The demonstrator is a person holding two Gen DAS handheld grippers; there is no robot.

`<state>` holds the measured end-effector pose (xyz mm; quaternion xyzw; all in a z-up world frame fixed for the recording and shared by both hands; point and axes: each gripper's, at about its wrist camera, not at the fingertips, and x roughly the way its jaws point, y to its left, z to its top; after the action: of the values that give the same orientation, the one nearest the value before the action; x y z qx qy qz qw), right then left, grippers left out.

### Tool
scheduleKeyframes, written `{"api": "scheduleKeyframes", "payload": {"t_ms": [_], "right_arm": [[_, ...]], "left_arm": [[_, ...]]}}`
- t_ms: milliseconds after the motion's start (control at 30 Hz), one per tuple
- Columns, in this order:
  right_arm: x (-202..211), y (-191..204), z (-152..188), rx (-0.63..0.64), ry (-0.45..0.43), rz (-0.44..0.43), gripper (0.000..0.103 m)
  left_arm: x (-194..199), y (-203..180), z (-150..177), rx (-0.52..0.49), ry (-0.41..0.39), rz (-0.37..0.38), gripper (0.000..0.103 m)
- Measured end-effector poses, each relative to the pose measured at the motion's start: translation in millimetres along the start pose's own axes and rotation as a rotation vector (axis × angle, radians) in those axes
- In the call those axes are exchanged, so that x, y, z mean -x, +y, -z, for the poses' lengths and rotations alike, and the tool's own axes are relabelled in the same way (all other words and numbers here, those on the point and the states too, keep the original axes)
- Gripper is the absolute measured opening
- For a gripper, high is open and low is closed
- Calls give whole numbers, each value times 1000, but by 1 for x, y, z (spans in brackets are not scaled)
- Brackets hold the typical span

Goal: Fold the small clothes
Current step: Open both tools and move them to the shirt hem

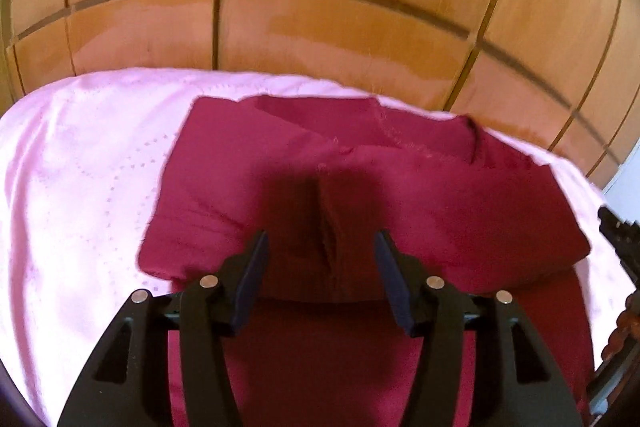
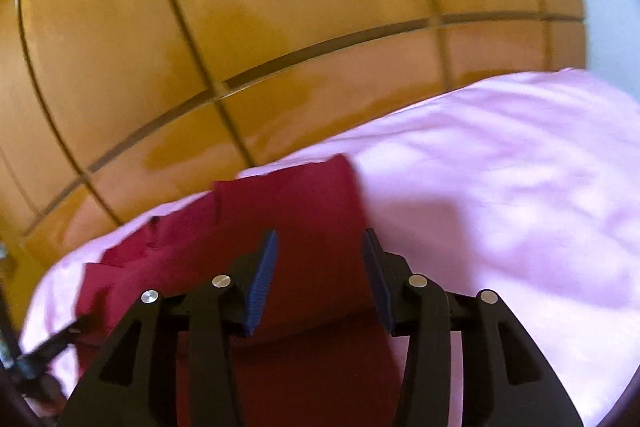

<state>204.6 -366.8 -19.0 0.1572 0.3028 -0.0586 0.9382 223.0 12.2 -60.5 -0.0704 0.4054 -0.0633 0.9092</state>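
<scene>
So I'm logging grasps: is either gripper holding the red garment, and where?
Neither: left gripper and right gripper are open above the garment.

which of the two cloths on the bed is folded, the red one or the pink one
The red garment: it lies doubled over with stacked layers and a raised folded edge, on top of the pink sheet, which is spread out flat beneath it.
</scene>
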Motion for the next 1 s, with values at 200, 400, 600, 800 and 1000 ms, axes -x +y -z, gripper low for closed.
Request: {"api": "scheduleKeyframes", "payload": {"t_ms": [200,400,600,800,1000], "right_arm": [[-54,9,0,157,141,52,39],[-74,-26,4,28,169,101,26],[-67,-30,3,-7,159,64,27],[5,-26,13,-43,110,-52,48],[57,-43,54,-80,179,-113,48]], "left_arm": [[-19,-5,5,-71,13,-54,57],[-27,0,6,-61,18,-12,69],[-24,-4,3,-75,28,-8,75],[27,15,25,-37,5,41,87],[68,56,70,75,53,69,88]]}}
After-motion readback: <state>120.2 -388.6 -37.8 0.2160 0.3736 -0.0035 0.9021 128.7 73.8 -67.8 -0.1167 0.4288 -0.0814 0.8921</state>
